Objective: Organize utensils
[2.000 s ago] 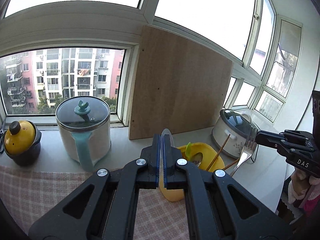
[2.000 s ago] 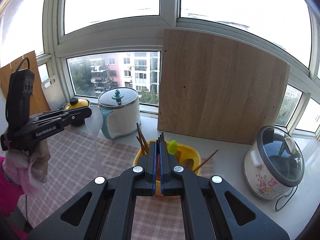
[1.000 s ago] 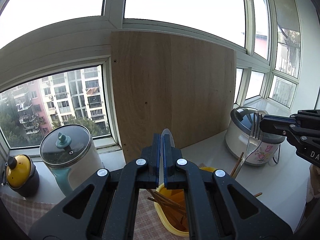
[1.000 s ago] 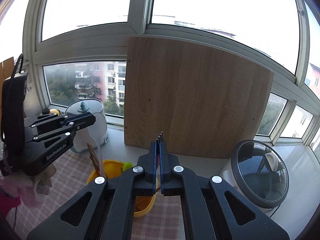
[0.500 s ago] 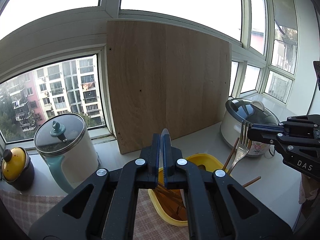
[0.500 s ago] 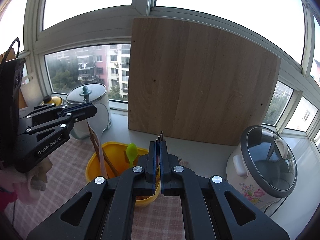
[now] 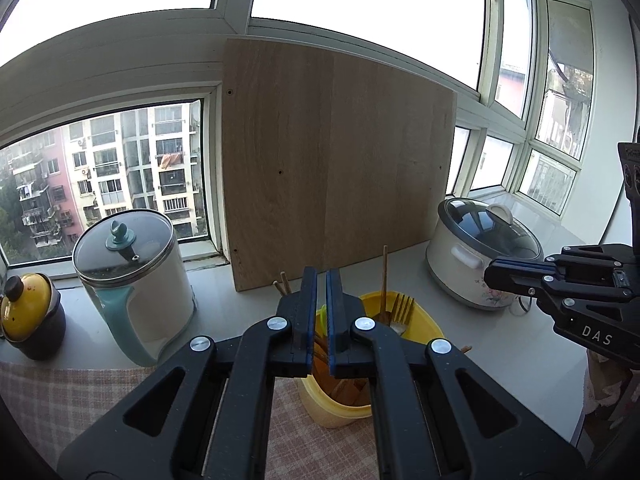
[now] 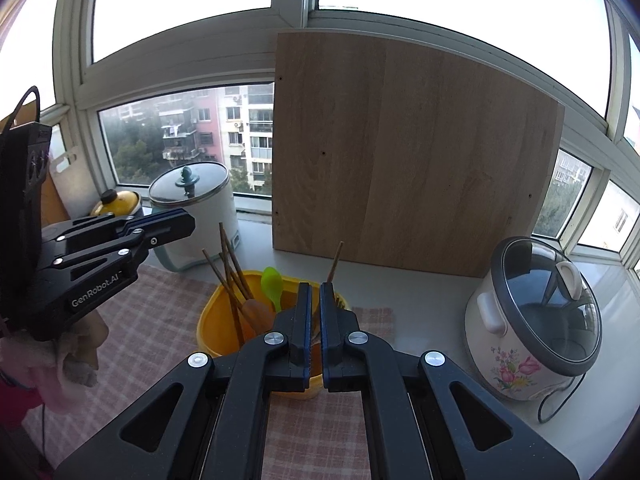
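A yellow utensil holder (image 7: pixel 416 330) (image 8: pixel 214 320) stands on the checked cloth. It holds wooden chopsticks (image 8: pixel 228 264), a green spoon (image 8: pixel 272 282), a wooden spoon (image 8: pixel 256 312) and a metal fork (image 7: pixel 402 308). My left gripper (image 7: pixel 321 276) hovers just above the holder, jaws slightly apart and empty; it also shows in the right wrist view (image 8: pixel 188 224). My right gripper (image 8: pixel 314 292) hovers over the holder's right side, jaws slightly apart and empty; it also shows in the left wrist view (image 7: pixel 490 272).
A wooden board (image 7: pixel 336 192) leans on the window behind the holder. A white and teal pot with glass lid (image 7: pixel 132 276) and a yellow-lidded pot (image 7: pixel 28 312) stand left. A floral rice cooker (image 7: pixel 480 256) stands right, its cord (image 8: pixel 560 400) trailing.
The left gripper has let go of the white spoon and the right gripper of the fork; the fork now stands in the yellow holder. Both grippers' jaws have parted slightly.
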